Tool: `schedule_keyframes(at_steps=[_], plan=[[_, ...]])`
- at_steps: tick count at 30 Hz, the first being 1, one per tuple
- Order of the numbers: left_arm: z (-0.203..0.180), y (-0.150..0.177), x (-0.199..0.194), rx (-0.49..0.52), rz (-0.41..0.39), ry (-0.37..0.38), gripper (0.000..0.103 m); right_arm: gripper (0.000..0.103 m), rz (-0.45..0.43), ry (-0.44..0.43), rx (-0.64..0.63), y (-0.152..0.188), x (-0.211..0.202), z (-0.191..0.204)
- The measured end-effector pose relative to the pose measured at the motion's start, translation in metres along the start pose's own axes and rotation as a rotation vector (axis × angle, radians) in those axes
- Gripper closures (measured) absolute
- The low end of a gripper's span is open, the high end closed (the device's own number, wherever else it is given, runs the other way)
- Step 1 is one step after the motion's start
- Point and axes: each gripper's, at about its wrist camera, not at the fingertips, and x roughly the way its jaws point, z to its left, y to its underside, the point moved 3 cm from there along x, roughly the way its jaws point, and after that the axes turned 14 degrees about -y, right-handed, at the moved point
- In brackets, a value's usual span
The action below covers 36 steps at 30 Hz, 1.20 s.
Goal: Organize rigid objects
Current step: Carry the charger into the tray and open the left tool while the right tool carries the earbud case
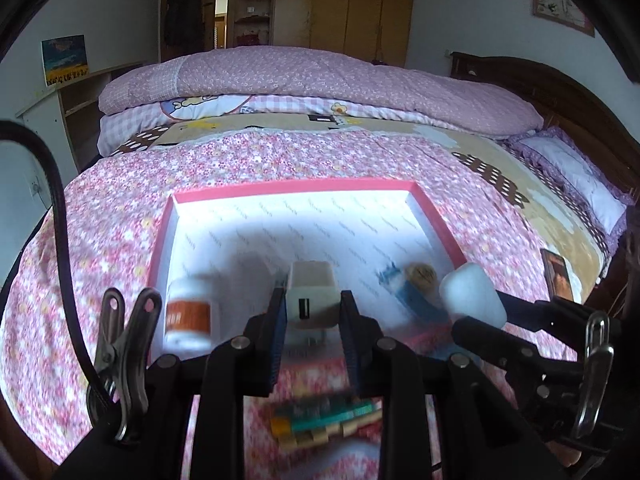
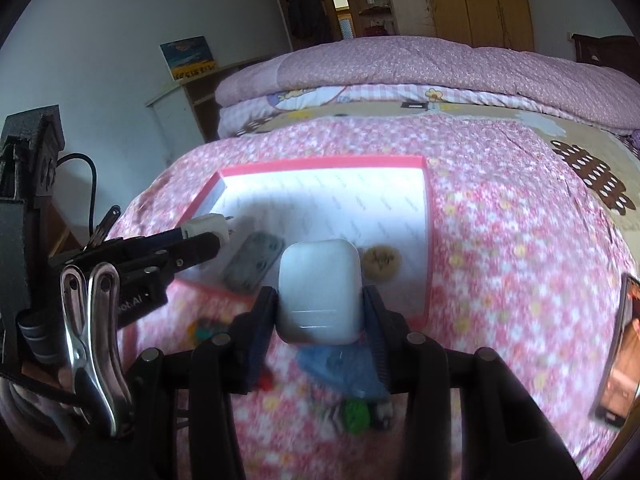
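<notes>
Two blurred blocks (image 2: 344,368) under R gripper (image 2: 320,312).

White square plastic USB charger plug (image 1: 310,294) upright, clamped between left tongs (image 1: 312,320) above shallow pink-rimmed white box (image 1: 292,191) on bed. Glossy white rounded earbud case (image 2: 320,290) pinched in right tongs (image 2: 320,320). Inside box: white orange-labelled bottle (image 1: 188,316), blue perforated block (image 1: 404,292), round cork-coloured disc (image 2: 382,262).
</notes>
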Motion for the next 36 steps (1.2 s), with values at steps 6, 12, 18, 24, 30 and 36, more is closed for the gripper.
schedule_keyframes(at_steps=[6,12,18,24,30,36], plan=[[-0.007,-0.018,0.027,0.007,0.012,-0.017,0.076,0.059,0.005,0.005,0.023,-0.020,0.021,-0.015],[-0.011,-0.023,0.051,0.017,0.032,-0.025,0.076,0.059,0.022,0.030,0.044,-0.031,0.039,-0.031],[-0.011,-0.025,0.068,0.008,0.056,-0.026,0.076,0.059,0.038,0.047,0.042,-0.039,0.054,-0.040],[-0.010,-0.027,0.077,0.003,0.066,-0.034,0.076,0.059,0.043,0.055,0.041,-0.042,0.061,-0.043],[-0.013,-0.032,0.077,0.022,0.039,-0.054,0.076,0.059,0.046,0.061,0.049,-0.044,0.064,-0.046],[-0.017,-0.035,0.071,0.038,0.021,-0.067,0.058,0.059,0.041,0.062,0.064,-0.045,0.062,-0.050]])
